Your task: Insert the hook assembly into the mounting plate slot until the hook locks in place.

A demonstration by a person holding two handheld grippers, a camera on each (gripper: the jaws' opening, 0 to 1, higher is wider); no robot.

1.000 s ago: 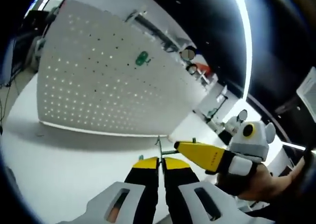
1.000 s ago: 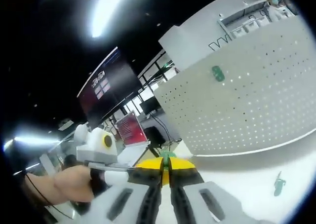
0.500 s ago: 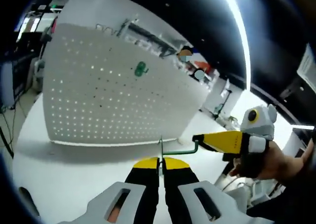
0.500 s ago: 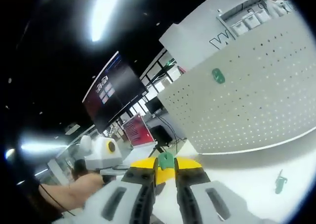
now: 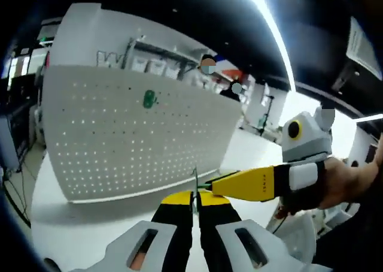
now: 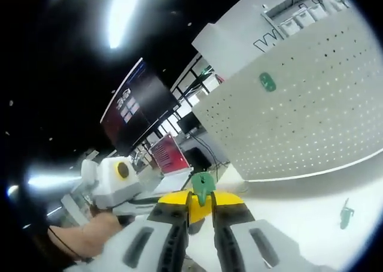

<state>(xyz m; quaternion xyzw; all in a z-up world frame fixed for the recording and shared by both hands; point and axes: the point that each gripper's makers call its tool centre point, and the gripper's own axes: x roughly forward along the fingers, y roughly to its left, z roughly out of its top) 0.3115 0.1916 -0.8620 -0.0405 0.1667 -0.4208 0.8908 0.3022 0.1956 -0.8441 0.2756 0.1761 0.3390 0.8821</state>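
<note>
1. The left gripper [image 5: 195, 195] has its yellow-tipped black jaws pressed together on a thin upright metal plate [image 5: 195, 182] whose narrow edge rises just above the tips.
2. In the left gripper view the right gripper [image 5: 239, 184] comes in from the right, carried by a person's hand [image 5: 347, 185]; its yellow tip meets the plate edge, with a sliver of green showing at the contact.
3. In the right gripper view the right gripper [image 6: 200, 201] has its jaws closed on a small green plastic hook piece [image 6: 202, 185] that stands up between the tips.
4. To the left in that view the left gripper [image 6: 128, 191] sits close beside it, its white body held by a hand [image 6: 90, 239].
5. Beyond both stands a large white perforated pegboard panel [image 5: 131, 137], upright on the white worktop [image 5: 90, 230], with a green hook [image 5: 149, 98] already mounted high on its face.
6. Another small green hook [image 6: 346, 214] lies loose on the worktop in front of the panel's lower edge, well apart from the jaws.
</note>
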